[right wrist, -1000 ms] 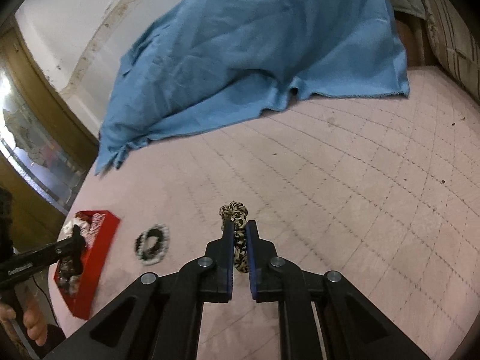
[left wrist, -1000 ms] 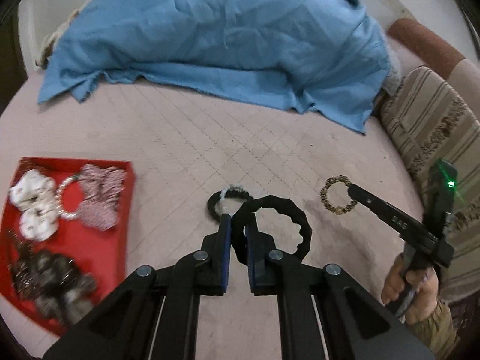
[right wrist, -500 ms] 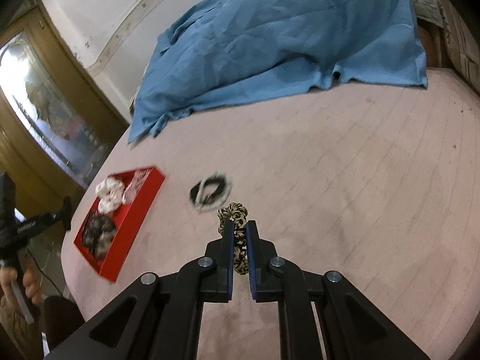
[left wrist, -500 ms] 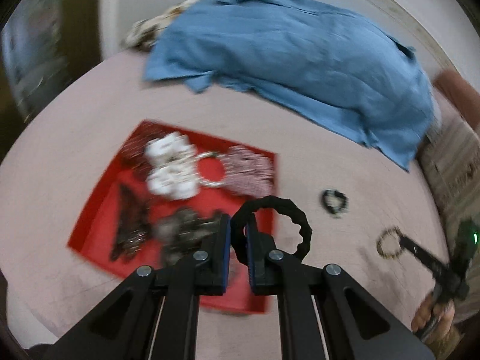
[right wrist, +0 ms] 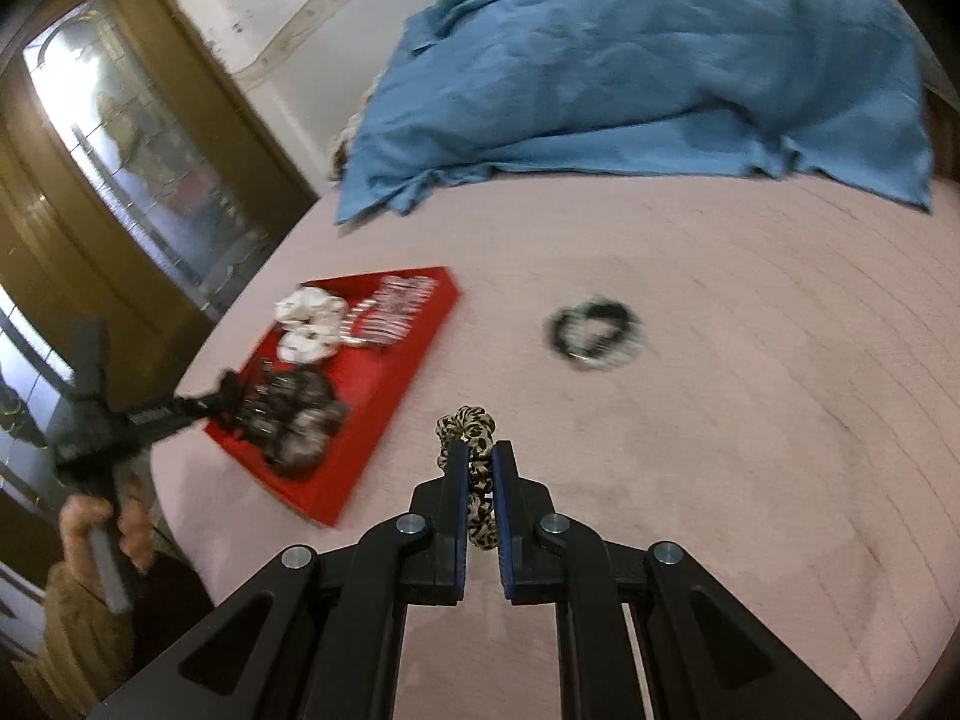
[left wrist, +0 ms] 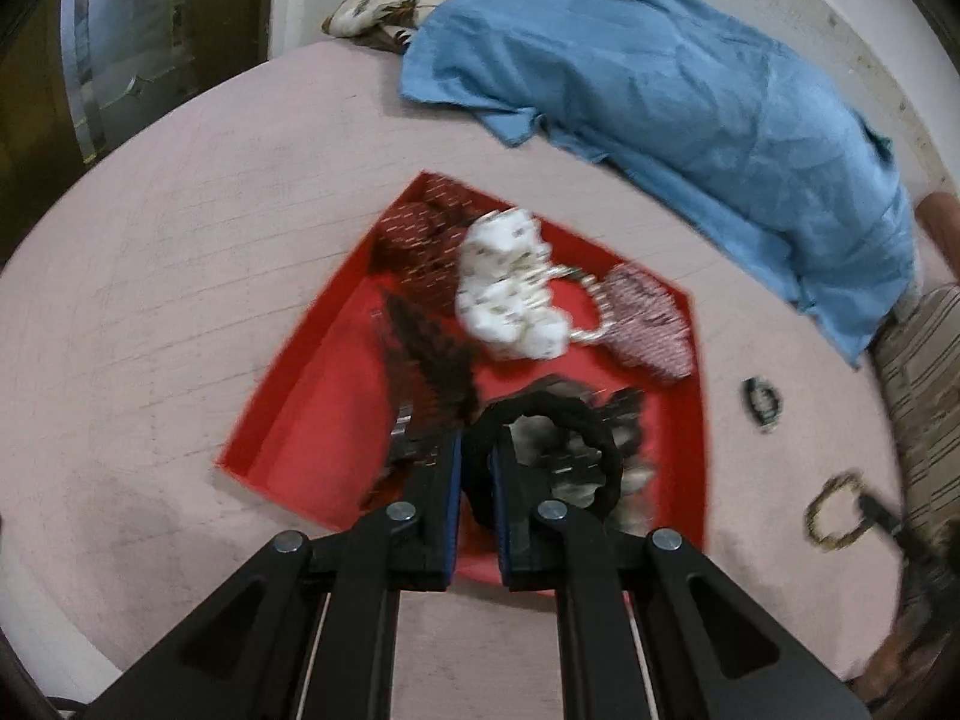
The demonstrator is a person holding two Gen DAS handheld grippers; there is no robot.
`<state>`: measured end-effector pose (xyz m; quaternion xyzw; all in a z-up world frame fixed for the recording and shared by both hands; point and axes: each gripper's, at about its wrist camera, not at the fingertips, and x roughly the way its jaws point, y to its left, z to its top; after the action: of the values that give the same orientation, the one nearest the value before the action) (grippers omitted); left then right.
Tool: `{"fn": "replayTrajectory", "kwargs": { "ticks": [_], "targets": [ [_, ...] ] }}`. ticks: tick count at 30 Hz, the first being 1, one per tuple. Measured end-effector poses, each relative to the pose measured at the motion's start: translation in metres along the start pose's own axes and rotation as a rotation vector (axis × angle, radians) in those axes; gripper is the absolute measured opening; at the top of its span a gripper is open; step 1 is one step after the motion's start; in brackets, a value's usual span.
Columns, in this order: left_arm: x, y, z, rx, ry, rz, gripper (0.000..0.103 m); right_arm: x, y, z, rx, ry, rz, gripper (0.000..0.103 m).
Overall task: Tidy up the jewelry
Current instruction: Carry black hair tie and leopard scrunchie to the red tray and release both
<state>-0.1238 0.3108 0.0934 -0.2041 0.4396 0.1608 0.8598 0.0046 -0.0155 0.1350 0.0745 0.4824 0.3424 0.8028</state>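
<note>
My left gripper (left wrist: 475, 450) is shut on a black scalloped hair ring (left wrist: 600, 444) and holds it above the near part of the red tray (left wrist: 312, 420). The tray holds white scrunchies (left wrist: 510, 300), a pink patterned scrunchie (left wrist: 651, 324), a dark red one (left wrist: 420, 252) and dark pieces. My right gripper (right wrist: 480, 456) is shut on a leopard-print scrunchie (right wrist: 471, 426) above the pink bed. A black-and-white bracelet (right wrist: 594, 330) lies on the bed right of the tray (right wrist: 384, 396); it also shows in the left wrist view (left wrist: 762, 405).
A blue cloth (left wrist: 690, 96) covers the far side of the bed. A striped cushion (left wrist: 924, 372) lies at the right. A glass-panelled wooden door (right wrist: 120, 138) stands beyond the bed's left edge. The left gripper shows over the tray in the right wrist view (right wrist: 228, 399).
My left gripper carried the black ring left from the bare bed to above the tray. My right gripper lifted the leopard scrunchie and swung left toward the tray.
</note>
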Motion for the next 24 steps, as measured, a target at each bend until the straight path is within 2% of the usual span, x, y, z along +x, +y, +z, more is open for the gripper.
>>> {"fn": "replayTrajectory", "kwargs": {
  "ticks": [2, 6, 11, 17, 24],
  "targets": [
    [0.007, 0.006, -0.001, 0.004, 0.019, 0.017, 0.009, 0.010, 0.018, 0.011, -0.010, 0.009, 0.026, 0.009],
    [0.018, 0.011, -0.005, 0.017, 0.060, -0.006, 0.009, 0.040, 0.054, 0.032, -0.014, 0.037, 0.078, 0.009],
    [0.026, 0.009, -0.007, 0.028, 0.074, -0.029, 0.009, 0.090, 0.091, 0.054, -0.030, 0.083, 0.083, 0.009],
    [0.033, 0.008, -0.009, 0.059, 0.084, -0.021, 0.009, 0.158, 0.112, 0.065, -0.057, 0.164, 0.001, 0.009],
    [0.032, 0.005, -0.010, 0.073, 0.082, -0.052, 0.009, 0.182, 0.117, 0.058, -0.119, 0.186, -0.119, 0.011]
  ]
}}
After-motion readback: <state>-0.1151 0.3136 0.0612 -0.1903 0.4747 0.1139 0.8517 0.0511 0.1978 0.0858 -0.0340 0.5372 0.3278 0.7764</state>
